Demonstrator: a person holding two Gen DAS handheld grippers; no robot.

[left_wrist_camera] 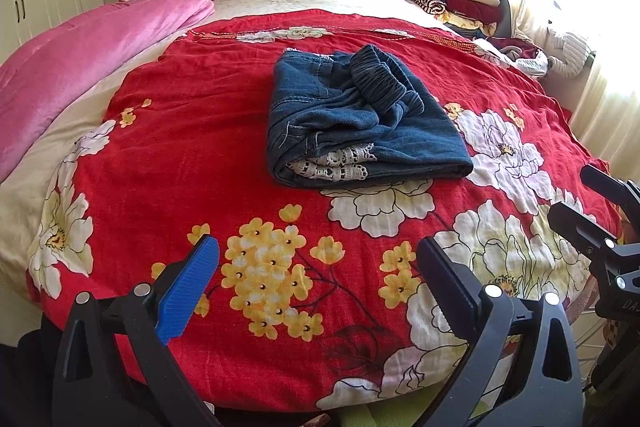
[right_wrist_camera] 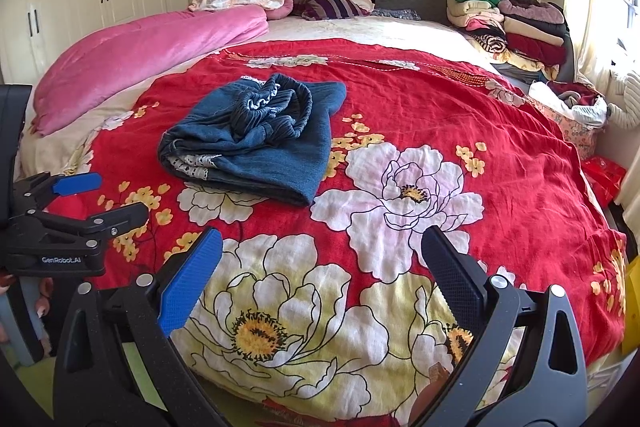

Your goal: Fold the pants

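I hold my left gripper [left_wrist_camera: 318,267] and right gripper [right_wrist_camera: 322,263] spread wide and empty, well short of the pants [left_wrist_camera: 360,119], which look folded into a compact bundle mid-bedspread [left_wrist_camera: 168,131].

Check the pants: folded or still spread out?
Folded. The denim pants lie as a compact stacked bundle on the red floral bedspread, elastic waistband bunched on top, lace trim showing at the fold. Both tongs are open, clear of them.

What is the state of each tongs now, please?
Left tongs: open, holding nothing.
Right tongs: open, holding nothing.
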